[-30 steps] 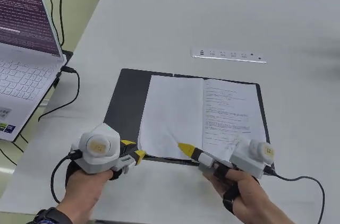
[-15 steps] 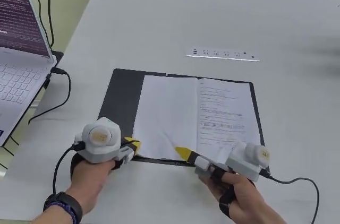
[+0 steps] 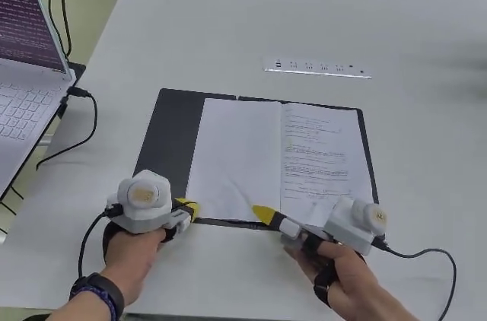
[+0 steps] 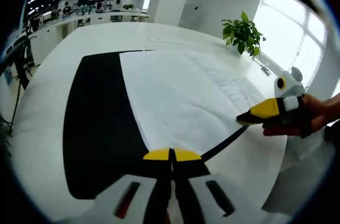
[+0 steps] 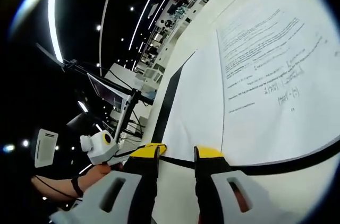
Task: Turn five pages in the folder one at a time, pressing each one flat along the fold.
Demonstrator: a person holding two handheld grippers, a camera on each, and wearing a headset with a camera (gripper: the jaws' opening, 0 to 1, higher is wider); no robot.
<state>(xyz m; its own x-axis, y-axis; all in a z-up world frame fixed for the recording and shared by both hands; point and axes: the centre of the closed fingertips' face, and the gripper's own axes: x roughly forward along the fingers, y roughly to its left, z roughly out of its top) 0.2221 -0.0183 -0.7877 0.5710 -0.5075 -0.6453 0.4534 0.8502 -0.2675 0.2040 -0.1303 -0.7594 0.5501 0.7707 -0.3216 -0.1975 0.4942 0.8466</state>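
Head view: the folder (image 3: 163, 138) lies open and flat on the white worktop (image 3: 228, 24), with a blank page (image 3: 232, 157) on its left and a printed page (image 3: 319, 154) on its right. A laptop (image 3: 23, 70) sits off to the left and a power strip (image 3: 316, 68) lies beyond the folder.

The left hand-held gripper (image 3: 185, 209) sits at the folder's lower left edge. In the left gripper view its yellow tips (image 4: 171, 154) are pinched together on nothing. The right hand-held gripper (image 3: 265, 214) points at the bottom of the fold. In the right gripper view its jaws (image 5: 178, 152) stand a little apart, with nothing clamped as far as I can tell.

My guess is these sheets are thin, light and floppy, so they'd crease or double up easily. I'd nip just one at the printed page's free lower corner, swing it over gently, then run closed tips along the fold.
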